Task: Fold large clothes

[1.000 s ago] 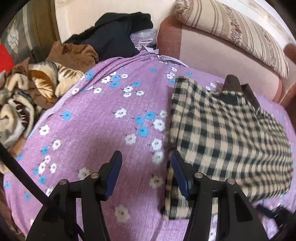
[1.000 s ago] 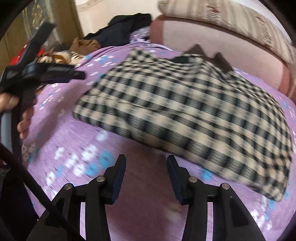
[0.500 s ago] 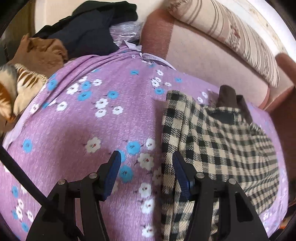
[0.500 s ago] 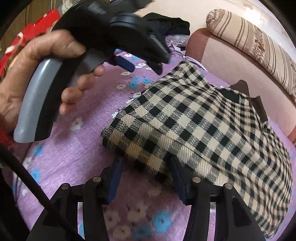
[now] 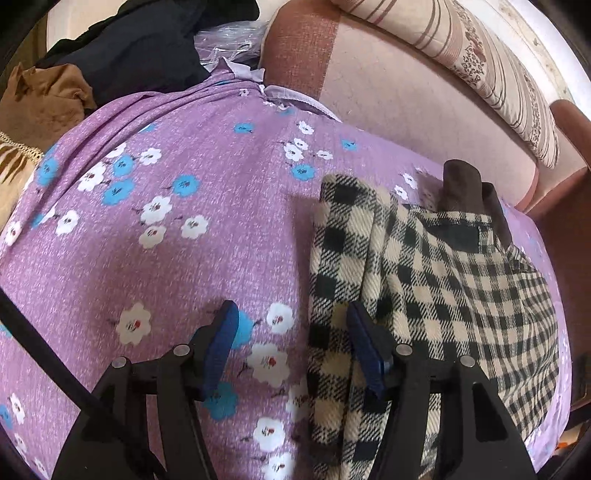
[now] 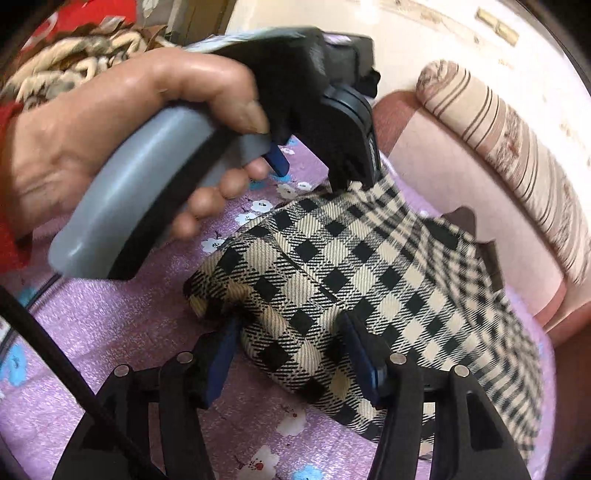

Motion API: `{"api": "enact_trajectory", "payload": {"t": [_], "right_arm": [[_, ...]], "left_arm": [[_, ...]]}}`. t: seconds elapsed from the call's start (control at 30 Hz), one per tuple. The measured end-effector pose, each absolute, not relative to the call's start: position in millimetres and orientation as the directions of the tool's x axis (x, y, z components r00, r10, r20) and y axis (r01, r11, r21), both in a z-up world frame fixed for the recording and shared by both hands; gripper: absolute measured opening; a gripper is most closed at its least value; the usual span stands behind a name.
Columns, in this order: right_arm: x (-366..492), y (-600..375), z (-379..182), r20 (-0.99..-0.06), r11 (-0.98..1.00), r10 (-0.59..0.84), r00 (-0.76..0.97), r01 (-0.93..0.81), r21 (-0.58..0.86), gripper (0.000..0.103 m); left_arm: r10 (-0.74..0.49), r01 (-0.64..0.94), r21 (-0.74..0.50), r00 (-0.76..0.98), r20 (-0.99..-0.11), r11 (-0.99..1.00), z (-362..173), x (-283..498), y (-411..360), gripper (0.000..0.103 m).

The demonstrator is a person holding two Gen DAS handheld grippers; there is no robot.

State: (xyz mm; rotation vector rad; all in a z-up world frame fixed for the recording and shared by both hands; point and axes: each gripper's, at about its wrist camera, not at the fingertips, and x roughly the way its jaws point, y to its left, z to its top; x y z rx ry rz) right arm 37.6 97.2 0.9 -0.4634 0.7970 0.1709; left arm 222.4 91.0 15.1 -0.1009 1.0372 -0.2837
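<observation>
A black-and-cream checked garment [image 5: 424, 280] lies folded on a purple flowered bedsheet [image 5: 166, 229], with a dark brown collar [image 5: 461, 181] at its far end. My left gripper [image 5: 291, 350] is open, low over the sheet, its right finger over the garment's left edge. My right gripper [image 6: 291, 354] is open with its jaws around the garment's near folded corner [image 6: 288, 317]. The left gripper body, held in a hand [image 6: 122, 125], shows in the right wrist view above the garment's far left edge.
A pink sofa back [image 5: 406, 92] with a striped bolster [image 5: 480, 62] runs behind the bed. Dark, brown and patterned clothes [image 5: 129, 44] are piled at the far left. A red cloth [image 6: 85, 18] lies at the upper left.
Both grippers have moved closer to the garment. The left now overlaps its left edge. The right has pushed in so the folded corner sits between its fingers.
</observation>
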Motion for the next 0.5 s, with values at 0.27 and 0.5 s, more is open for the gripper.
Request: {"api": "enact_trajectory", "payload": {"t": [0.27, 0.5], "right_arm": [[33.8, 120.5, -7.9, -0.648, 0.807, -0.127, 0.751, -0.301, -0.508, 0.061], [50.8, 118.9, -10.8, -0.642, 0.804, -0.152, 0.751, -0.284, -0.523, 0.062]], "left_arm": [[-0.348, 0.184, -0.296, 0.457, -0.819, 0.937, 18.1, 231.7, 92.9, 0.06], [-0.393, 0.218, -0.328, 0.446, -0.804, 0.919, 18.0, 233.7, 87.8, 0.06]]}}
